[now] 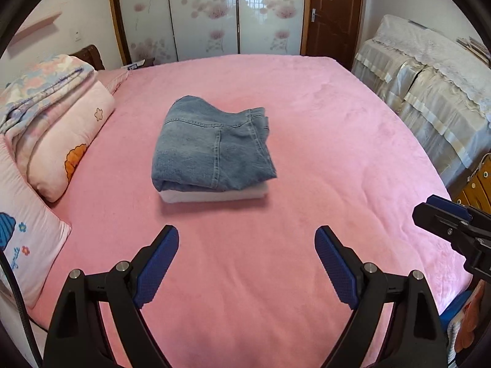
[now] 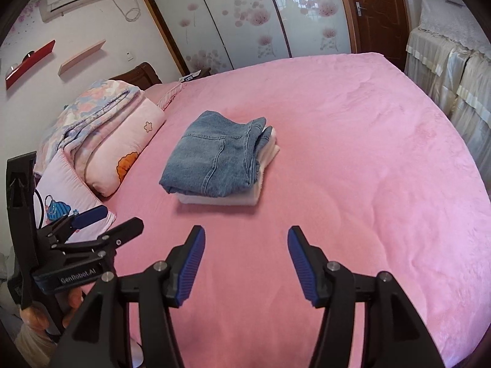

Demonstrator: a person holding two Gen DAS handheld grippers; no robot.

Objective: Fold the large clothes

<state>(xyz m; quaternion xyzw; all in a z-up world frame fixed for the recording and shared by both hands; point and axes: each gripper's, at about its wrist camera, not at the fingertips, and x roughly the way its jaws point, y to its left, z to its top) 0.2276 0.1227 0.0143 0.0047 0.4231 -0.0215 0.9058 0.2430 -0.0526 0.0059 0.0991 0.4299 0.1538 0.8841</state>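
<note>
Denim jeans [image 1: 211, 147] lie folded beyond both released tools [image 1: 247, 263] [image 2: 245, 263], apart.

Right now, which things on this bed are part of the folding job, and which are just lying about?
Part of the job:
- folded jeans
- folded white garment underneath them

Just lying about:
- pillows
- floral quilt
- pink bedspread

Folded jeans [image 1: 211, 147] atop folded white garment [image 1: 214, 197], mid-bed [image 1: 337, 153] — pillows [image 1: 70, 141] left, wardrobe [image 1: 208, 12] behind.

Two folded garments [image 1: 211, 150], two pillows [image 1: 73, 141]
</note>
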